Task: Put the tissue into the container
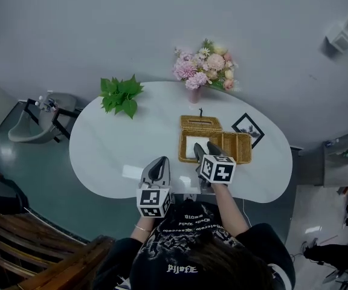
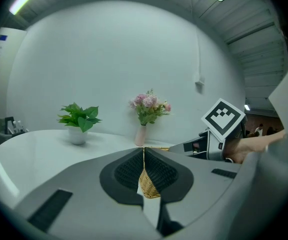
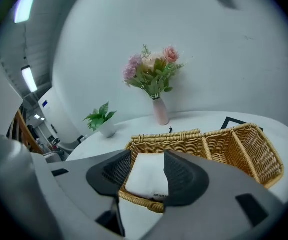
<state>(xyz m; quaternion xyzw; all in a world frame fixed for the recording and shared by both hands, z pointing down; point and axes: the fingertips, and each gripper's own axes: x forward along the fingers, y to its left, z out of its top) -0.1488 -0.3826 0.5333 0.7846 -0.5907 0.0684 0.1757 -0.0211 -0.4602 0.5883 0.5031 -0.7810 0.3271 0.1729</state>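
Note:
A white tissue pack [image 1: 193,145] [image 3: 145,178] lies flat in the left compartment of the wicker basket [image 1: 238,148] [image 3: 244,149] on the white table [image 1: 116,144]. My right gripper [image 1: 203,151] [image 3: 146,158] hovers just over that compartment, open, with its pads on either side above the pack and not pressing on it. My left gripper [image 1: 160,165] [image 2: 144,156] is held over the table's near edge, left of the basket, shut with nothing between its pads. The right gripper's marker cube [image 2: 223,118] shows in the left gripper view.
The basket's right compartment holds nothing, and its wicker lid [image 1: 200,123] stands at the back. A pink flower vase [image 1: 195,93], a green potted plant [image 1: 120,95] and a black picture frame [image 1: 247,129] sit on the table. A grey chair [image 1: 41,122] stands at the left.

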